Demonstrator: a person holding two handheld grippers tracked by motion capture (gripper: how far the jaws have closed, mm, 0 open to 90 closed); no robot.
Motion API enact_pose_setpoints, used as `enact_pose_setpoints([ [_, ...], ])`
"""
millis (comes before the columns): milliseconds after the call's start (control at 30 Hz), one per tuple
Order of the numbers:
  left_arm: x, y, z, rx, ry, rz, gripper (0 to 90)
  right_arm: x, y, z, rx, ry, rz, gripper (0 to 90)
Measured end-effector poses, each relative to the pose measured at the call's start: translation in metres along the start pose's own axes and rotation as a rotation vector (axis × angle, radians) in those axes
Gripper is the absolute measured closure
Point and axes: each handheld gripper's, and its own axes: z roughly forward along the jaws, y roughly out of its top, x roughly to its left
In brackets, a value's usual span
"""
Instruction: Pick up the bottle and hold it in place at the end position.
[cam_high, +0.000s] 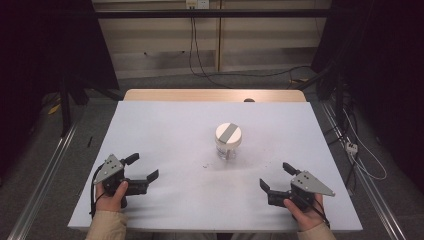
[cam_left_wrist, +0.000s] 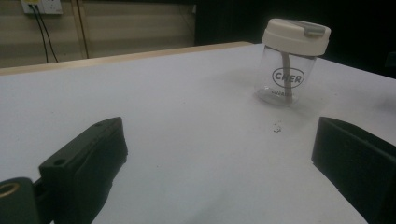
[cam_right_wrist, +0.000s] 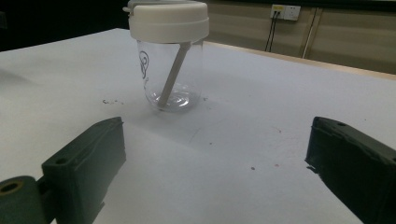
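Note:
A clear plastic cup (cam_high: 228, 145) with a cream lid and a grey flap stands upright near the middle of the white table (cam_high: 165, 125). A straw runs down inside the cup (cam_right_wrist: 169, 70), and black lettering shows on its wall (cam_left_wrist: 287, 70). My left gripper (cam_high: 141, 167) rests at the front left, held by a hand, jaws wide apart and empty. My right gripper (cam_high: 278, 176) sits at the front right, also open with nothing between its jaws. Both grippers point toward the cup from a distance. Between the left gripper's (cam_left_wrist: 215, 154) jaws lies only bare table; the same holds for the right gripper (cam_right_wrist: 215, 158).
A few dark specks (cam_high: 206, 165) lie on the table just in front of the cup. A wooden strip (cam_high: 215, 95) borders the table's far edge. Cables (cam_high: 195, 55) hang on the back wall, and more cables lie on the floor at the right (cam_high: 360, 150).

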Motion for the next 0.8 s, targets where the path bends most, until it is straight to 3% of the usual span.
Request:
enact_pose_setpoints([
  [300,-0.002,0.001,0.003,-0.006,-0.014,0.003,3.0,-0.002,0.001,0.003,0.006,0.000,0.011,4.5],
  [633,0.000,0.000,0.002,-0.019,-0.015,-0.017,3.0,0.001,0.012,0.025,-0.008,0.039,0.035,4.9],
  [800,-0.002,0.001,0.002,-0.016,-0.017,-0.005,2.9,0.005,0.019,0.037,0.004,0.059,0.025,4.9],
])
